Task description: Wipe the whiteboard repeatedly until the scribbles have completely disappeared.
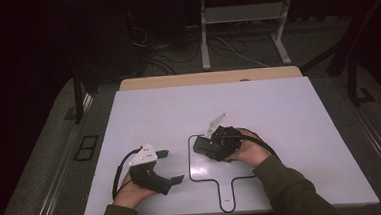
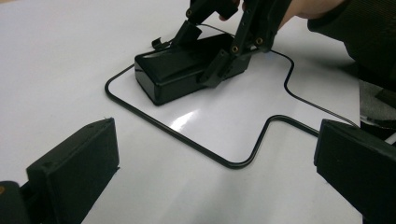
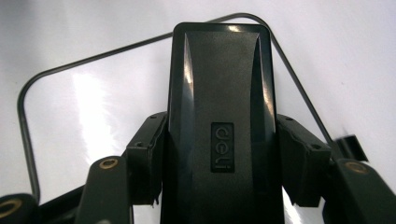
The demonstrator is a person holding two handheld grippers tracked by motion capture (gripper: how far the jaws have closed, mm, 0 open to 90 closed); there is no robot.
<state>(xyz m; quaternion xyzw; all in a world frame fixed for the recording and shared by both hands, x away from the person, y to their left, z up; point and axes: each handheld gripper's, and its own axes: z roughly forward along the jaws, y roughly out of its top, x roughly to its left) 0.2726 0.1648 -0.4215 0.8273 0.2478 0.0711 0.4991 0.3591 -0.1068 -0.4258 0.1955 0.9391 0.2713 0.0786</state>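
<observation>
The room is dark; cables and the legs of a second table lie on the floor beyond a white table top [image 1: 289,111]. A thin black outline [image 1: 189,157] is drawn on the table top, a rounded rectangle with a handle-like tab running toward the person's side.

Inside that outline sits a glossy black box [image 2: 180,70], an oblong block bearing the raised word "deli" on its top face. It lies flat on the white surface, near the outline's far corner as seen in the left gripper view.

The right gripper [image 1: 216,145] is clamped on the box: its two jaws press against the long sides, one each side, with the box projecting forward beyond them. The right hand [image 1: 249,153] holds the gripper from behind.

The left gripper [image 1: 171,166] rests on the table top left of the outline, well apart from the box. Its jaws stand wide apart with nothing between them.
</observation>
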